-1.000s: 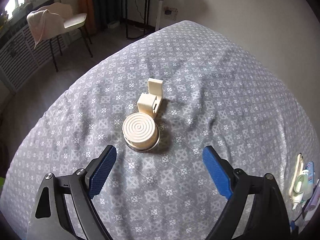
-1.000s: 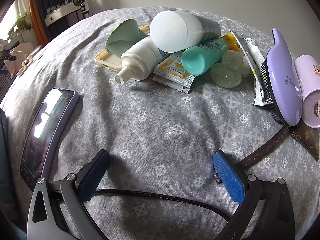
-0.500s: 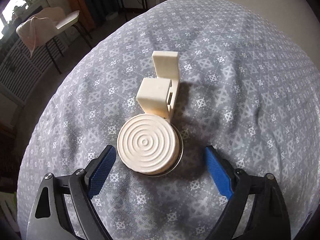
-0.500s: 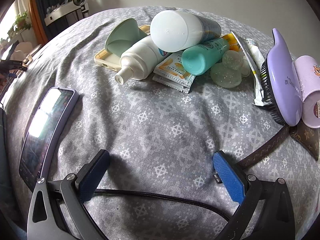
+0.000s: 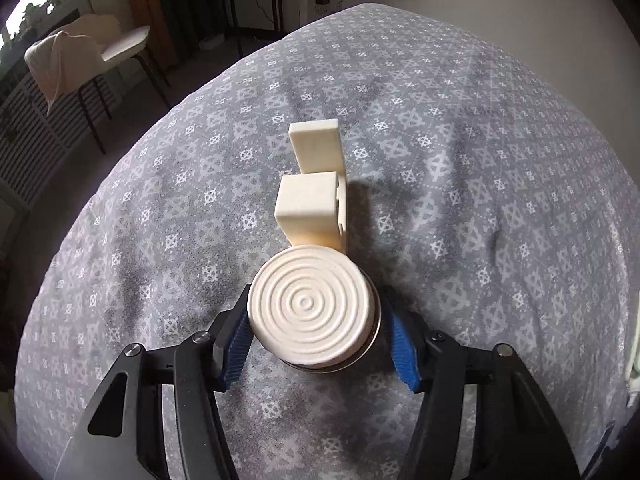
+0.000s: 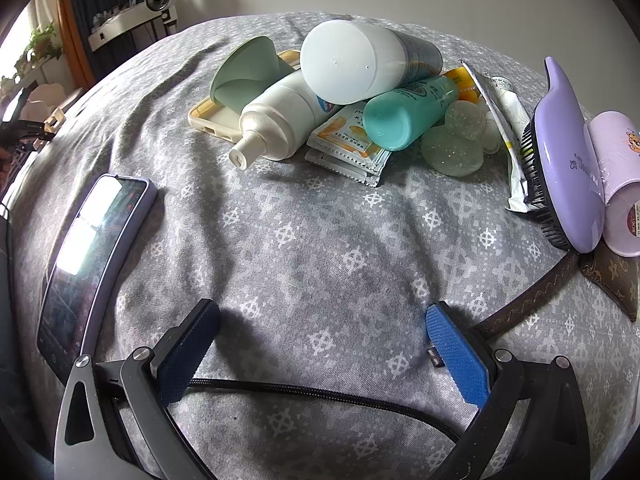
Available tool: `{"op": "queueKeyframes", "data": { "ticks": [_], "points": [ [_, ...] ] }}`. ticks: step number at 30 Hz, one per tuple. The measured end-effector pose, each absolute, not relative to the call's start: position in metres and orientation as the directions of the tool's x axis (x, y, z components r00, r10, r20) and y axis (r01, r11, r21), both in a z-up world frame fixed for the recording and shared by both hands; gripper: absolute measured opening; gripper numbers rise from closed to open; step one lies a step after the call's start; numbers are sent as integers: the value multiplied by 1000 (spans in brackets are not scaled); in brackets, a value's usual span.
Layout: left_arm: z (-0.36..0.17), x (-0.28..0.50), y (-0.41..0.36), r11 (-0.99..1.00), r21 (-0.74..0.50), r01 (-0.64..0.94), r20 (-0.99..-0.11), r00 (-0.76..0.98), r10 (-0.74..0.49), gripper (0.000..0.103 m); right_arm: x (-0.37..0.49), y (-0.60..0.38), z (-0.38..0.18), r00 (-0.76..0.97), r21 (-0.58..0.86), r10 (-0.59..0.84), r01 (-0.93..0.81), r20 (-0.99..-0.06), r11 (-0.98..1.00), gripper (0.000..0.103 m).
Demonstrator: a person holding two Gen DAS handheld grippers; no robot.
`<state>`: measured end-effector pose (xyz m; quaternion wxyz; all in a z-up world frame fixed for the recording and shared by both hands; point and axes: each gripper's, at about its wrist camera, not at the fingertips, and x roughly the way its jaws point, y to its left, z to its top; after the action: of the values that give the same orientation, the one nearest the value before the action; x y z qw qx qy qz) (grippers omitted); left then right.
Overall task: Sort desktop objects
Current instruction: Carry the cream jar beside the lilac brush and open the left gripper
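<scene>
In the left wrist view a round jar with a cream ribbed lid (image 5: 314,314) stands on the grey patterned cloth (image 5: 460,240). My left gripper (image 5: 318,344) is shut on the jar, its blue pads against both sides. A cream plastic phone stand (image 5: 316,196) sits just beyond the jar. In the right wrist view my right gripper (image 6: 320,344) is open and empty above the cloth. Ahead of it lies a pile: a white pump bottle (image 6: 280,124), a large white-capped bottle (image 6: 360,60), a teal bottle (image 6: 408,116) and sachets (image 6: 348,140).
A phone (image 6: 88,256) lies at the left of the right wrist view. A purple hairbrush (image 6: 568,160), a pink tube (image 6: 618,184) and a brown strap (image 6: 528,300) lie at the right. A black cable (image 6: 320,394) runs between my right fingers. A chair (image 5: 92,52) stands past the cloth's left edge.
My left gripper has moved forward around the jar and closed on it. The right gripper has stayed still and open.
</scene>
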<state>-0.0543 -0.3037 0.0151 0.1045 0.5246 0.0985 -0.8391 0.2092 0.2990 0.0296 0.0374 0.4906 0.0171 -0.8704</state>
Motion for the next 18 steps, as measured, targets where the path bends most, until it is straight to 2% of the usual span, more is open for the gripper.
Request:
{"op": "queueKeyframes", "data": {
  "ticks": [7, 12, 18],
  "points": [
    [47, -47, -257, -981, -112, 157, -872, -489, 21, 58, 208, 298, 30, -516, 7, -48, 82, -855, -997, 103],
    [80, -49, -210, -976, -202, 76, -840, -526, 133, 58, 208, 298, 30, -516, 7, -49, 82, -855, -997, 103],
    [115, -51, -122, -959, -277, -54, -806, -531, 263, 58, 210, 302, 31, -517, 12, -53, 82, -854, -997, 103]
  ]
}}
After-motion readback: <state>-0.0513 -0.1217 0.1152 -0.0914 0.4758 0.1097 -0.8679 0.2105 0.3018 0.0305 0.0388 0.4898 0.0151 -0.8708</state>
